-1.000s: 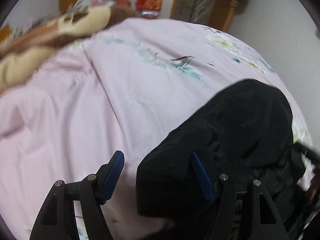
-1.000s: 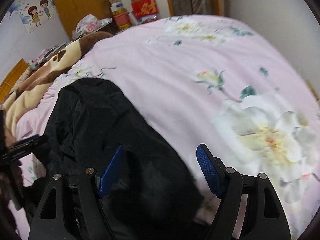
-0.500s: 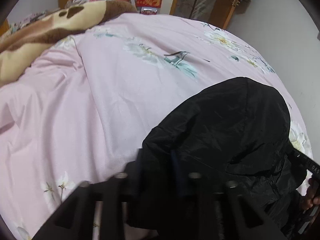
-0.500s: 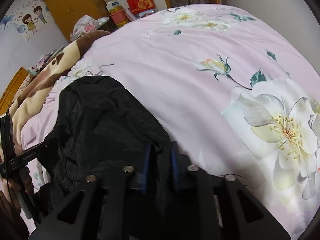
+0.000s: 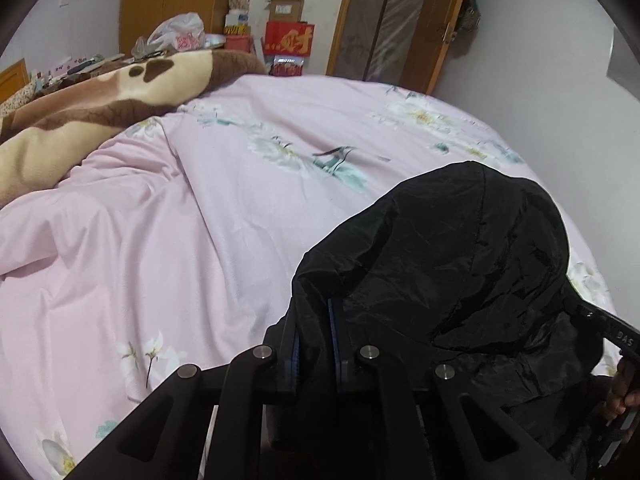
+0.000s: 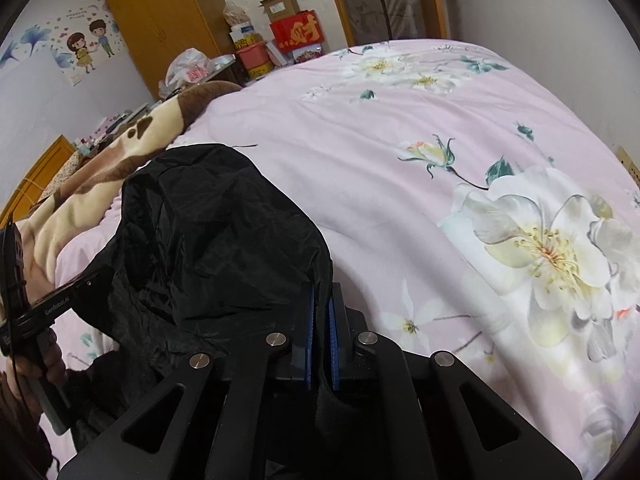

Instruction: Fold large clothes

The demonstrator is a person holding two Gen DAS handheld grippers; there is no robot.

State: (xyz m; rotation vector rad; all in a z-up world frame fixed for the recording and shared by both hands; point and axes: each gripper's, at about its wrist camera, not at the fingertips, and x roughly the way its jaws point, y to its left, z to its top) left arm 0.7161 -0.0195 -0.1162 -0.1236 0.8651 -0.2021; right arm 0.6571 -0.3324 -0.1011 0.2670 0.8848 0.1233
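Observation:
A large black jacket lies bunched on the pink floral bedsheet. My left gripper is shut on the jacket's left edge, with cloth pinched between the blue pads. In the right wrist view the same jacket lies to the left, and my right gripper is shut on its right edge. Each view shows the other gripper at its side edge. The jacket's near part is hidden under the grippers.
A brown and cream blanket is heaped at the bed's far left. Wardrobe, boxes and bags stand beyond the bed. A grey wall runs along the bed's right side.
Both grippers went from open around the jacket's edges to shut on the cloth. Both views have since risen a little with the cloth in the jaws.

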